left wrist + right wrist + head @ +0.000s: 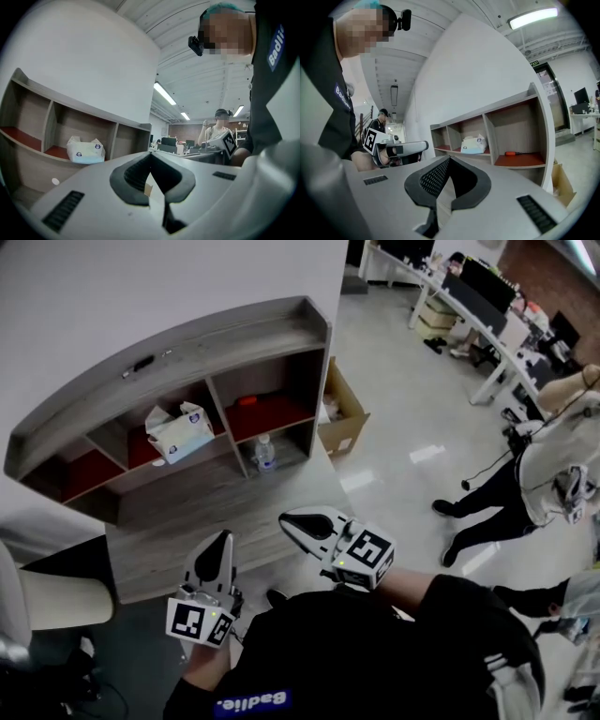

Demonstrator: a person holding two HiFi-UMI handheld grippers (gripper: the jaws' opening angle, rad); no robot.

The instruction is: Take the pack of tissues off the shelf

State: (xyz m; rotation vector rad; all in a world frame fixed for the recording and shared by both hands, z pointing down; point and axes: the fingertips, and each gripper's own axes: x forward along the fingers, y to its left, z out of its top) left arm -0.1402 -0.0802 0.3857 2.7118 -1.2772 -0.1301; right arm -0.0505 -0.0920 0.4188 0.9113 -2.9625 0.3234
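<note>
Nearest me, low in the head view, both grippers are held level over the front edge of the desk top (178, 521). The left gripper (223, 540) is at lower centre-left and the right gripper (289, 520) just to its right. In its own view the left gripper (150, 155) has its jaws closed tip to tip with nothing between the pads. The right gripper (449, 160) reads the same: shut and empty. Beyond the tips is bare desk, then the shelf (216, 338), which runs from the left of the frame to the upper centre. The pack of tissues (178, 432) sits in the middle upper compartment on the red liner. That puts it up and slightly left of the left tip, well apart from both grippers. In the left gripper view the pack (86, 150) lies left of the jaw line. In the right gripper view the pack (473, 144) lies just right of the jaw line and further off. I judge the left hand to be the nearer one. The pack's long axis seems to run across the compartment mouth, roughly side to side, with a crumpled top. My read is that the jaws must open before reaching in, then come in over the short width from the front. Further right, an orange screwdriver (246, 400) lies in the next compartment, clear of that path.
</note>
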